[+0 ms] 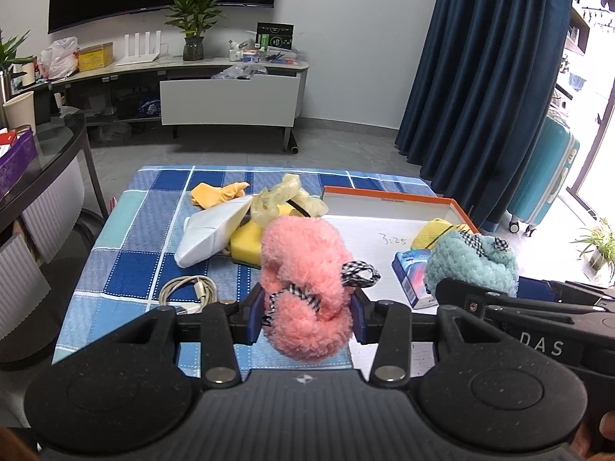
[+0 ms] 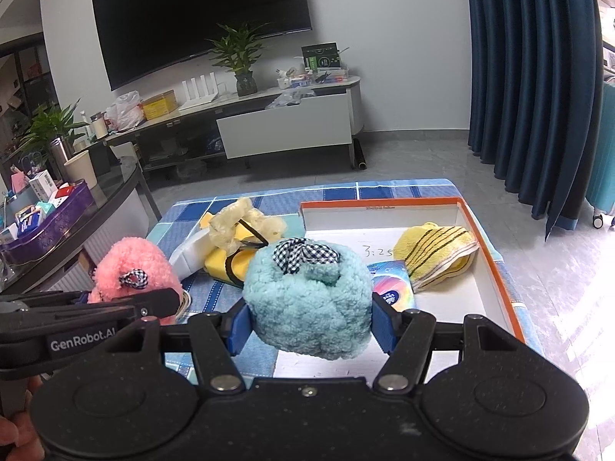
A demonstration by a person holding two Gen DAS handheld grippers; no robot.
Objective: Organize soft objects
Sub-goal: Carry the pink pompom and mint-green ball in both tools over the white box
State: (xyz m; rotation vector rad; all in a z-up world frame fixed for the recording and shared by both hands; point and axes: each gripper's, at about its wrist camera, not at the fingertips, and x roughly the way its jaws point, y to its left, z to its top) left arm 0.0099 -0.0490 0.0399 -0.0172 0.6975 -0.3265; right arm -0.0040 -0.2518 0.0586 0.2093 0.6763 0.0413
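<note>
While both fluffy items are hanging above surface near orange-rimmed box (image 2: 496, 253): left hand-held gripper (image 1: 307, 317) pinching pink plush slipper (image 1: 303, 269); right hand-held gripper (image 2: 309, 324) pinching teal plush slipper (image 2: 307, 296) over box's near-left corner. Advising: lowering well inside rim, beside yellow striped towel (image 2: 438, 257), before spreading jaws.

The pink fluffy piece (image 1: 303, 292) at frame centre is shaggy, matt yarn-like plush with a checked cloth ribbon; the blue-green fluffy piece (image 2: 309, 299) has the same nubby pile. The left claw (image 1: 307, 313) and right claw (image 2: 309, 324) are speckled matt black plastic with smooth blue pads and shiny metal rivets. The tabletop (image 1: 127, 261) wears stitched checked cloth. The box (image 2: 496, 253) looks like smooth cardboard. The striped towel (image 2: 438, 255) is looped terry.
</note>
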